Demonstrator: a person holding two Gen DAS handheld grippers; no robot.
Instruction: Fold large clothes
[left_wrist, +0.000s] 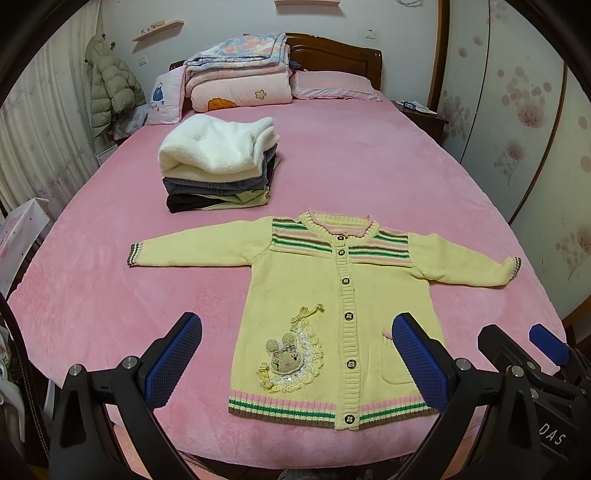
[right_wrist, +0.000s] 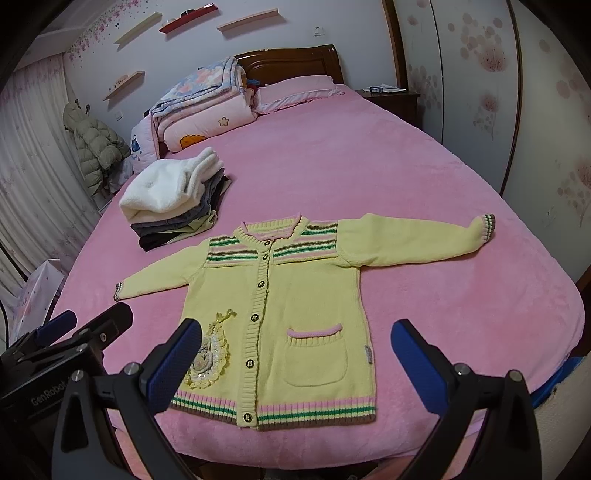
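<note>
I've got the yellow knitted cardigan with striped yoke and hem (left_wrist: 325, 314) flat and buttoned on the pink plush bed (left_wrist: 369, 166), centre frame, sleeves spread. My left tool (left_wrist: 295, 354) hangs wide open over its hem, gripping nothing; my right tool (right_wrist: 295, 358) likewise, spread and empty. Upper left sits a stack of folded clothes topped by white fleece (left_wrist: 218, 162).
</note>
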